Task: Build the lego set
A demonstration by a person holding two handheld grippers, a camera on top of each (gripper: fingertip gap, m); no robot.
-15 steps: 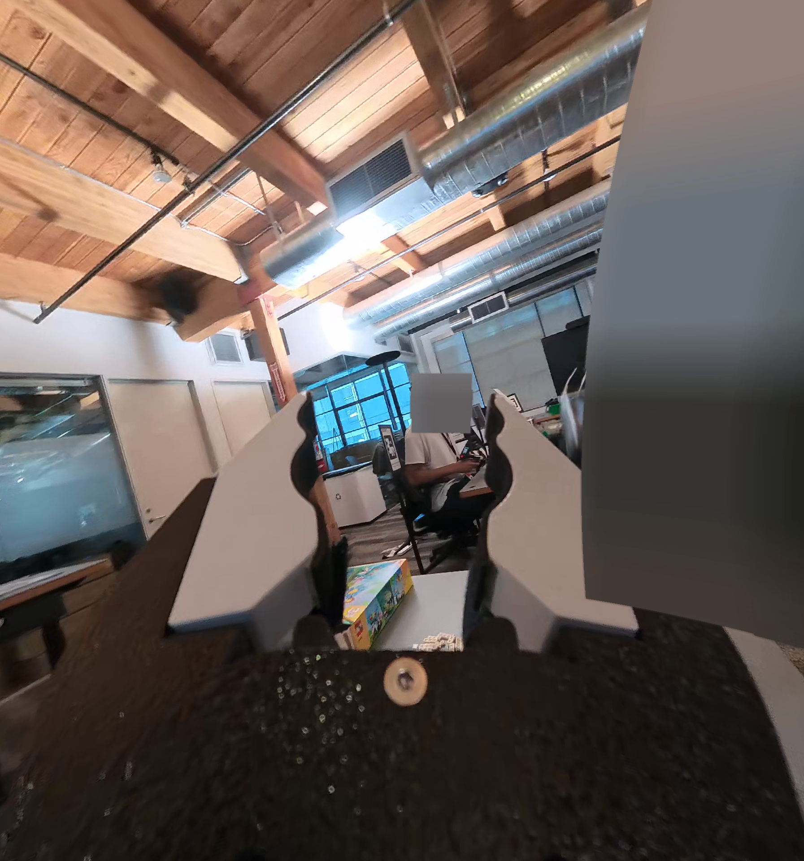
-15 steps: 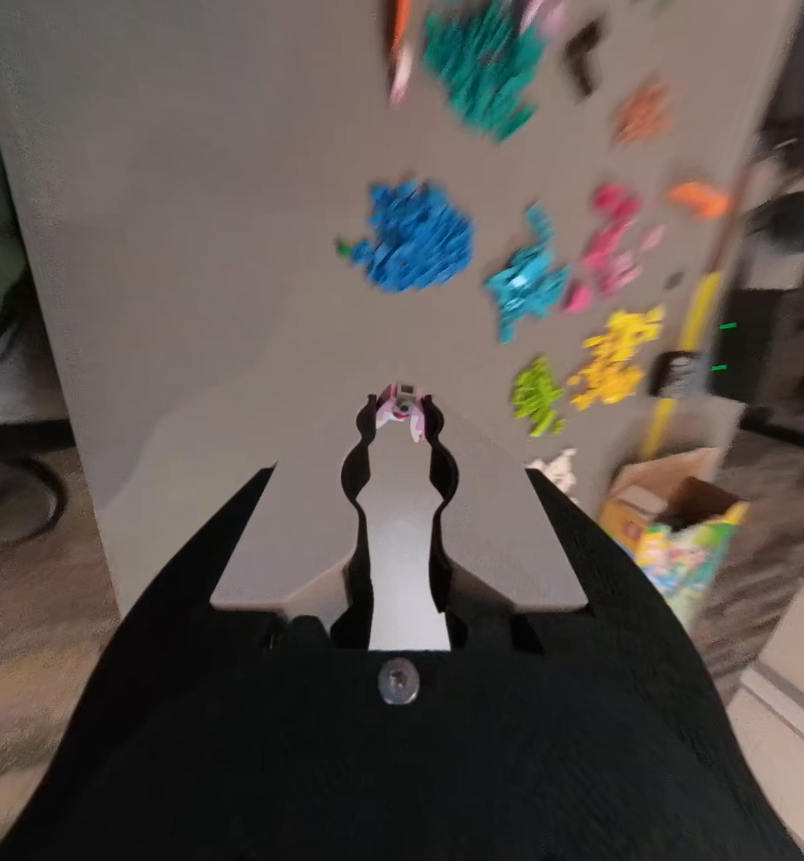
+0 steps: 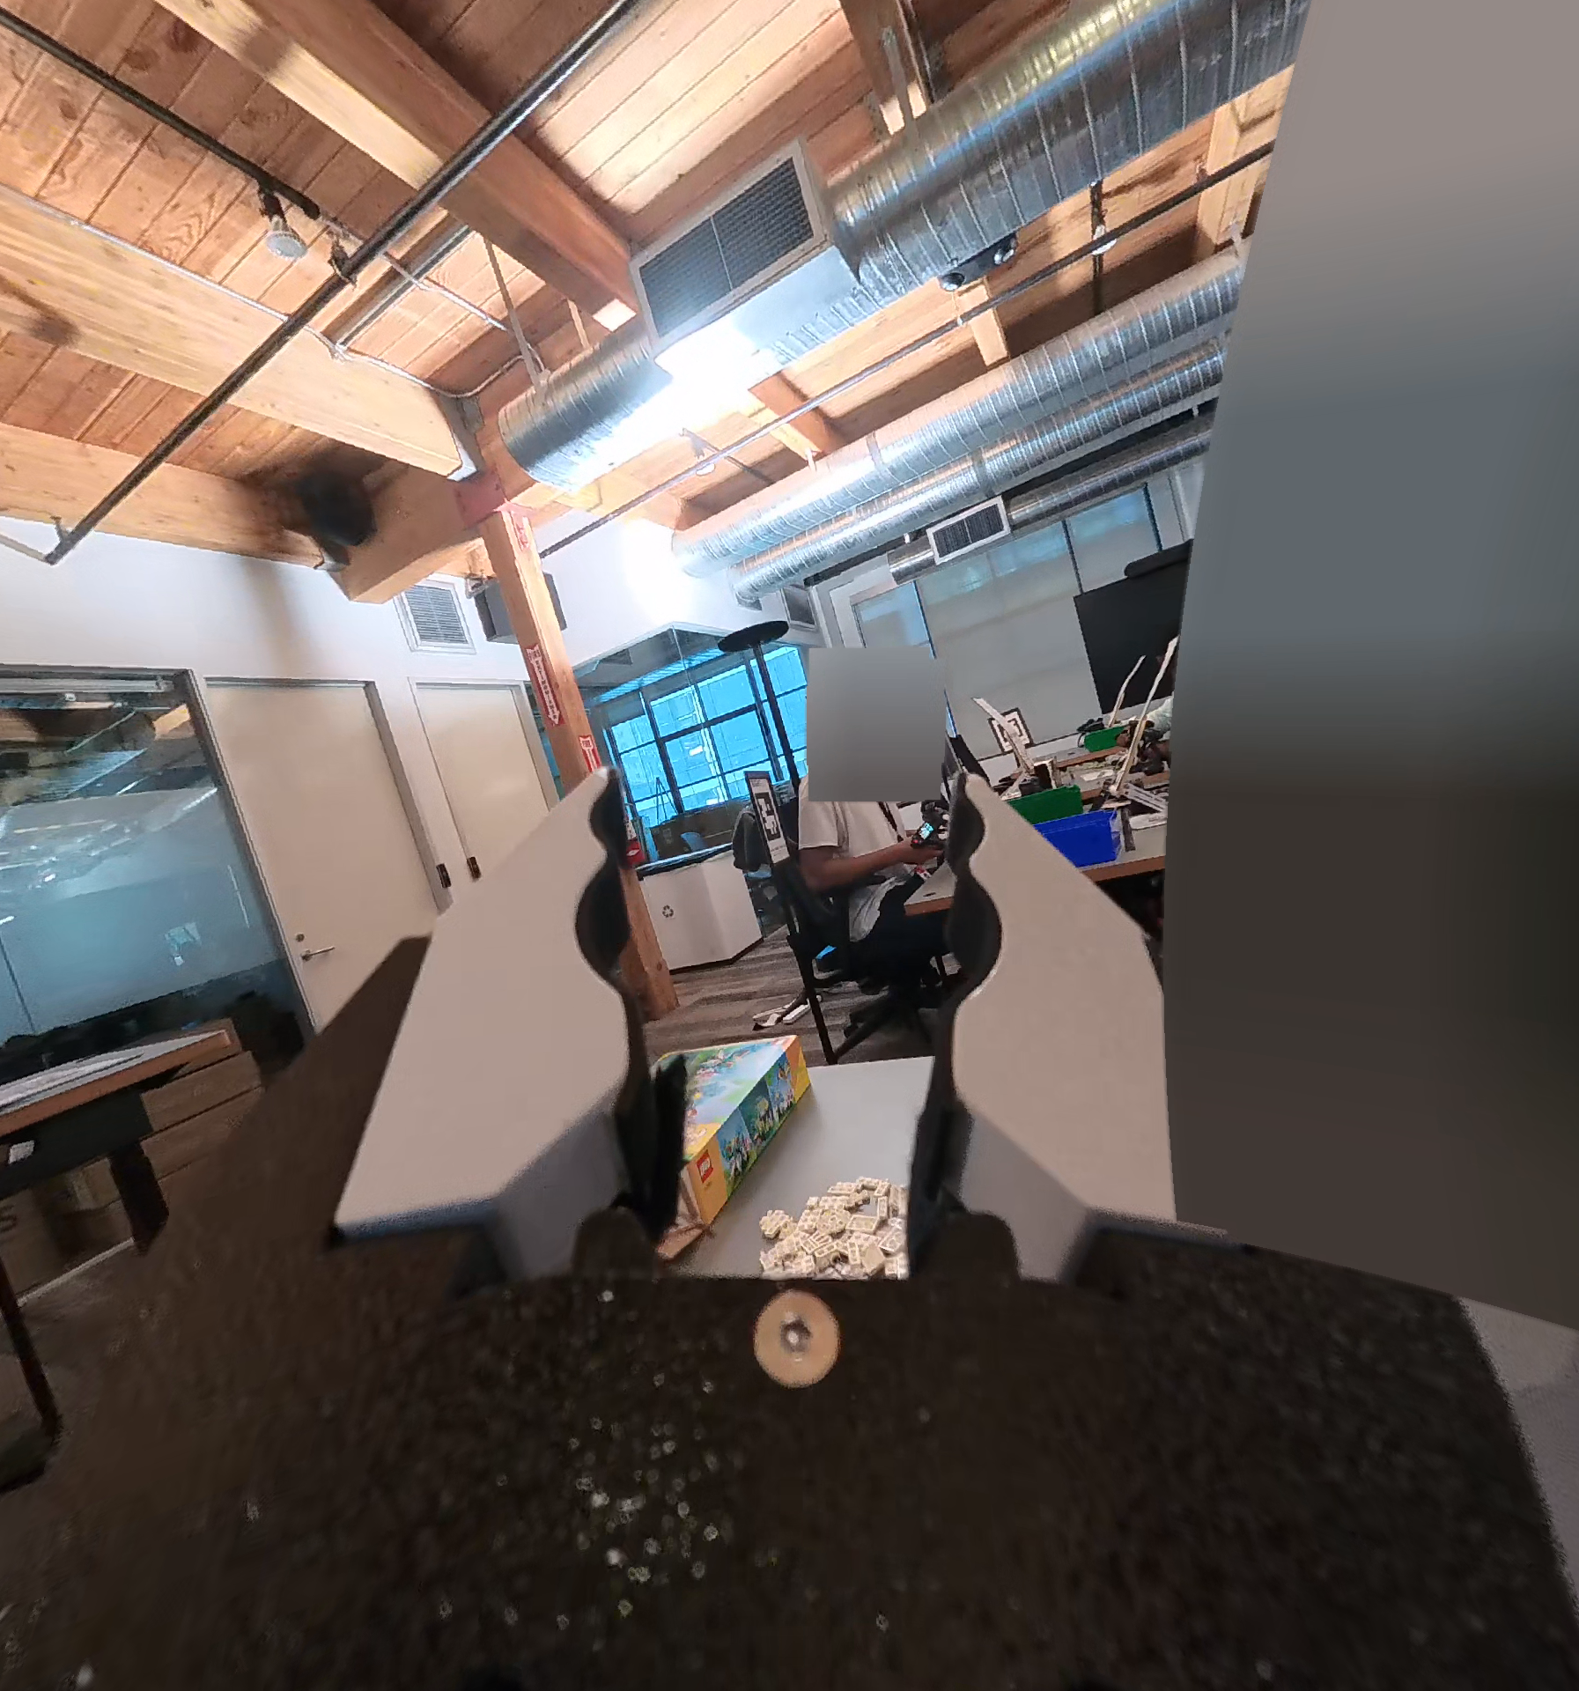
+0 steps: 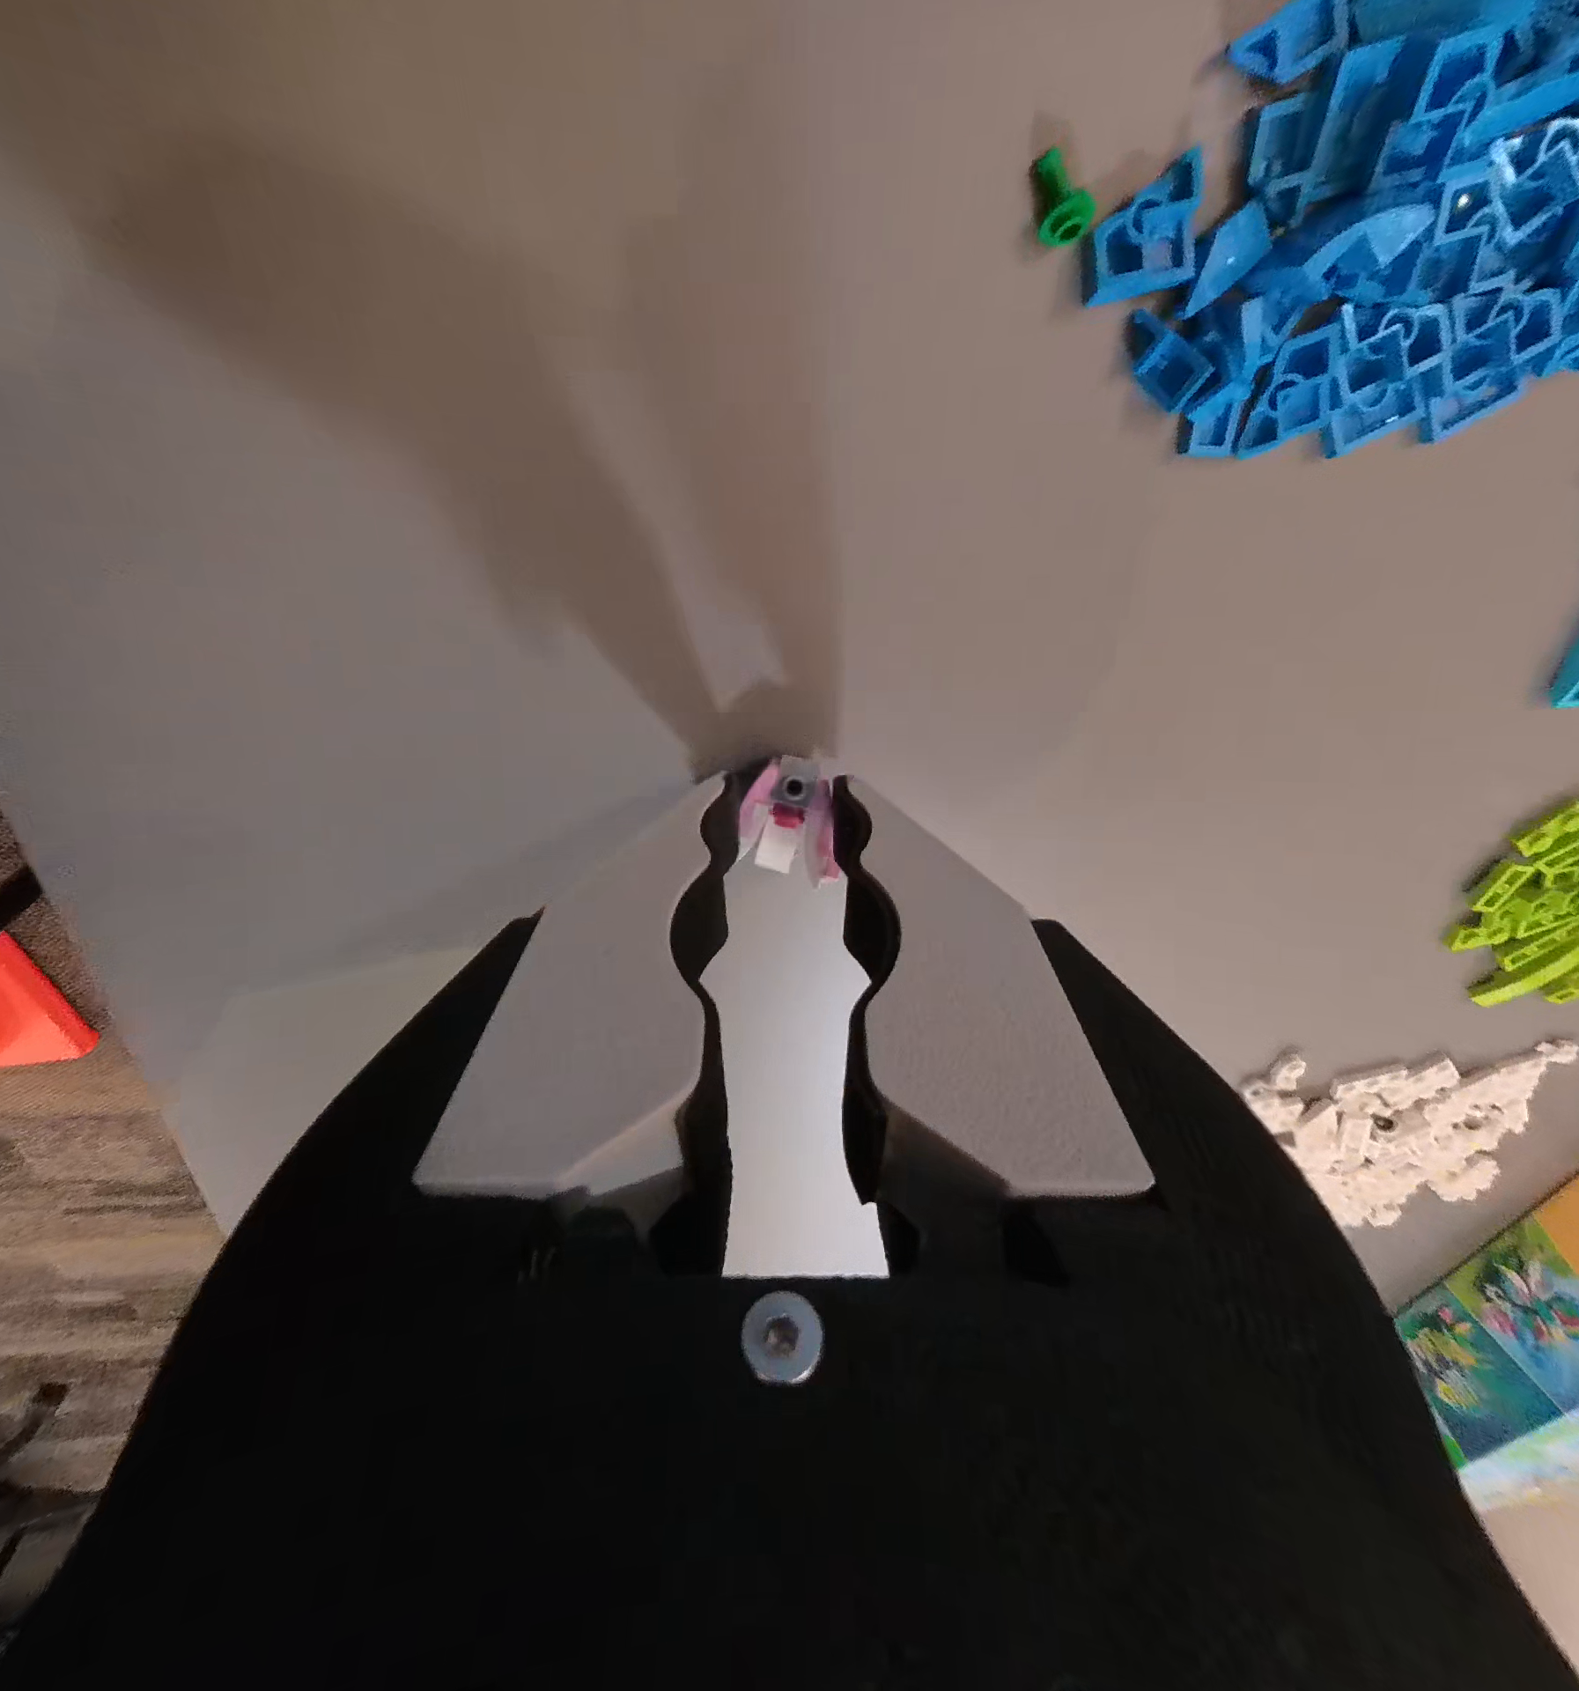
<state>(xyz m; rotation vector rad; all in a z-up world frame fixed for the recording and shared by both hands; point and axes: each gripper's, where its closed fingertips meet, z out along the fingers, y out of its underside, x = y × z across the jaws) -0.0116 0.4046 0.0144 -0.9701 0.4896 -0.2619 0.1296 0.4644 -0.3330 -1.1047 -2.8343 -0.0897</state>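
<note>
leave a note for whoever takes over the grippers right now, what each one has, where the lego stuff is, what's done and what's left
Right gripper: shut on a small pink, white and grey lego assembly, tips low over bare grey table.
Left gripper: open, empty, raised and pointing out into the room.
Sorted by colour on the table: blue pile, lime pile, white pile, a teal pile at the frame edge, one green piece. Lego box lies at the table edge.
Done: only the small assembly.
Left: most of the build; the piles look largely unused.
</note>
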